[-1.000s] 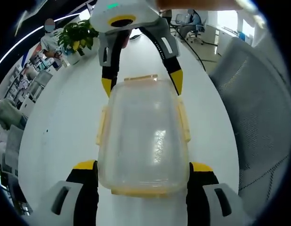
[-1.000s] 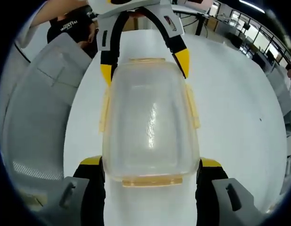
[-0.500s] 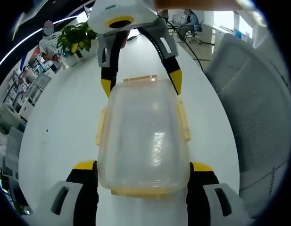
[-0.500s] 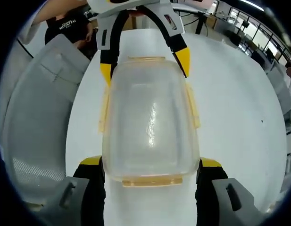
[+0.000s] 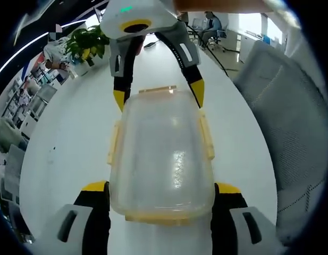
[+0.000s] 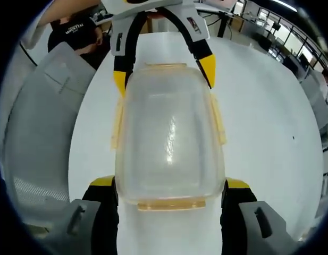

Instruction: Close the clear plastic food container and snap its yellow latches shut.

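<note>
The clear plastic food container point(image 5: 161, 159) rests on the white surface point(image 5: 73, 133) between the two grippers, lid seated on top, with yellow latches point(image 5: 206, 139) visible along its long sides and at both ends. The left gripper point(image 5: 161, 194) is spread wide, its jaws flanking the near end of the container; whether they press the walls cannot be told. The right gripper point(image 6: 169, 191) stands the same way at the opposite end, jaws apart beside the container point(image 6: 169, 141), contact likewise uncertain. In the left gripper view the right gripper's yellow tips flank the far end latch point(image 5: 158, 89). The container appears empty, so it is judged light and liable to slide on the smooth surface. The thin clear walls likely flex under squeeze, and the lid is glossy and probably slippery. Hold by the stiff rim at the corners and press each latch point(image 6: 219, 125) near its free edge while the other gripper braces the opposite end.
</note>
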`<state>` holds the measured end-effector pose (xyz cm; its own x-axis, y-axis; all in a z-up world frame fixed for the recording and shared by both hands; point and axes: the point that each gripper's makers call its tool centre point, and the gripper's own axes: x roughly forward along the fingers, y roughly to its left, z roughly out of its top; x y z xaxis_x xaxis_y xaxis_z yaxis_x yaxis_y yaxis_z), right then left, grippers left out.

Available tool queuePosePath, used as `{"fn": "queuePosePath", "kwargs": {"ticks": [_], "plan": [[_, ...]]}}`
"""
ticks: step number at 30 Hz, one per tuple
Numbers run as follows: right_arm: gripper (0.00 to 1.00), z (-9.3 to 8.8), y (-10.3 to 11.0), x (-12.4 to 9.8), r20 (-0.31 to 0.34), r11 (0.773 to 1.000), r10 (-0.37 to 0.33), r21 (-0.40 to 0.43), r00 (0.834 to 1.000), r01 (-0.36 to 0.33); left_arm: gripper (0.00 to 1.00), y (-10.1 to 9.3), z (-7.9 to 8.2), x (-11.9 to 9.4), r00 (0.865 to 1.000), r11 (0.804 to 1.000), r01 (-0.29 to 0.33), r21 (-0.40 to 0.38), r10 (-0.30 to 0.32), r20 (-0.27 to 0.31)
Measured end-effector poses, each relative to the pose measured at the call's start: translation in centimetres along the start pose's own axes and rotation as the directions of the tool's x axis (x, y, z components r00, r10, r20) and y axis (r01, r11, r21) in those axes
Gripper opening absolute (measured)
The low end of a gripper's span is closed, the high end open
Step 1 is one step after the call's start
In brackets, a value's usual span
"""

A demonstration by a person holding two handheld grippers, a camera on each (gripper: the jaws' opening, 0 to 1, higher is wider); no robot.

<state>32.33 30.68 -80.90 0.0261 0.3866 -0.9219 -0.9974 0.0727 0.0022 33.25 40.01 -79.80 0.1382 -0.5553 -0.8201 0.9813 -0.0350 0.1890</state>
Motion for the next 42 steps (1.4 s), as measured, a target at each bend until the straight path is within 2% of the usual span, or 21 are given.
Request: {"fn": "queuePosePath", "kwargs": {"ticks": [7,18,24,38,42], "plan": [[0.76,0.2,-2.5,0.1,0.006,1.000,0.000,0.004,1.000,0.000,0.75,2.4,-0.4,0.3,1.000,1.000,0.004,0.003,-0.004,-0.010],[0.76,0.4,-5.4,0.1,0.023,1.000,0.003,0.013,1.000,-0.004,0.75,5.4,-0.7,0.8,1.000,1.000,0.012,0.004,-0.012,-0.006],[0.77,0.4,-5.9,0.2,0.025,0.999,0.018,0.027,1.000,-0.019,0.76,5.9,-0.8,1.0,0.999,1.000,0.022,0.018,-0.022,-0.027],[0.78,0.3,-5.9,0.2,0.035,0.999,0.027,0.034,0.999,-0.029,0.76,6.0,-0.7,1.1,0.999,0.999,0.028,0.017,-0.028,-0.016],[0.80,0.3,-5.9,0.4,0.018,0.999,0.017,0.031,1.000,-0.018,0.77,6.0,-0.7,1.0,1.000,1.000,0.019,0.018,-0.019,-0.012]]}}
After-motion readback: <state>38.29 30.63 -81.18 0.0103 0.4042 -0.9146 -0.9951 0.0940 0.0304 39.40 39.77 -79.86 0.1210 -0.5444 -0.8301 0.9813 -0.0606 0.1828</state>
